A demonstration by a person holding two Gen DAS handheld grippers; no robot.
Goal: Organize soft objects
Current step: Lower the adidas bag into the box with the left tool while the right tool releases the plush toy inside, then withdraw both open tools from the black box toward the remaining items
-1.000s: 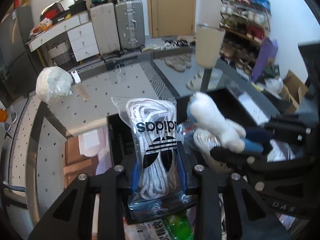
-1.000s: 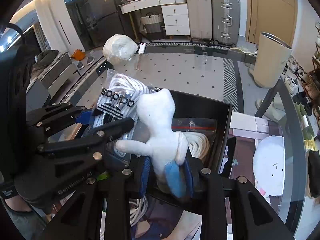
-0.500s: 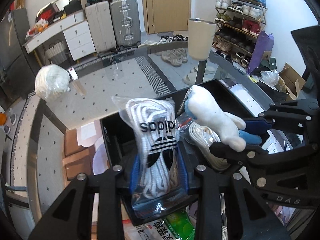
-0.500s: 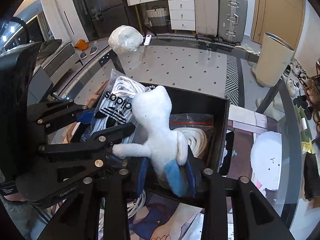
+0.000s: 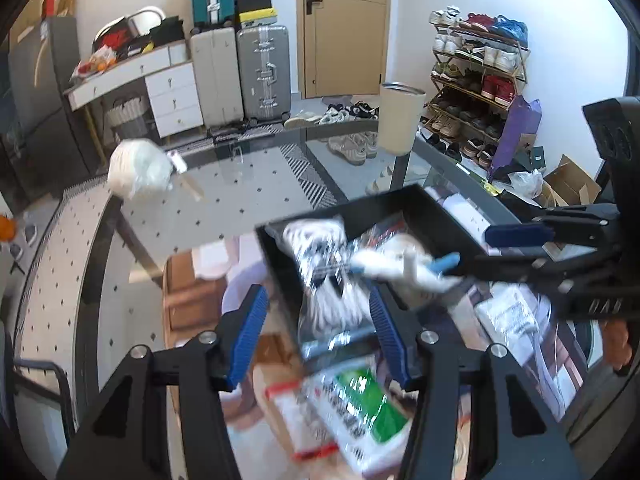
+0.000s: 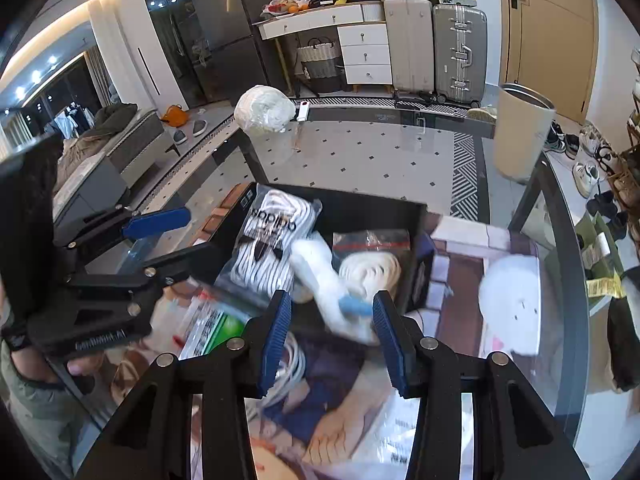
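A black box (image 6: 360, 196) stands on the glass table. Inside it lies a clear bag of white laces with a black logo (image 6: 272, 248) (image 5: 328, 280), its near end over the box's front wall. A white plush toy with blue parts (image 6: 324, 280) (image 5: 400, 268) lies blurred across the box beside a bagged white rope coil (image 6: 370, 268). My left gripper (image 5: 316, 336) (image 6: 176, 240) hovers above the bag, jaws opening, pads clear of it. My right gripper (image 6: 332, 336) (image 5: 480, 250) is above the toy, jaws opening, not touching it.
A white wrapped bundle (image 6: 264, 110) sits at the table's far side. A green-and-white packet (image 5: 360, 404) and a white cable coil (image 6: 292, 364) lie in front of the box. A white round cushion (image 6: 512, 304) lies right of it. A hand (image 6: 80, 364) holds the left gripper.
Both grippers let go and pulled up and back. The lace bag and the plush toy, held upright before, now lie down in the black box.
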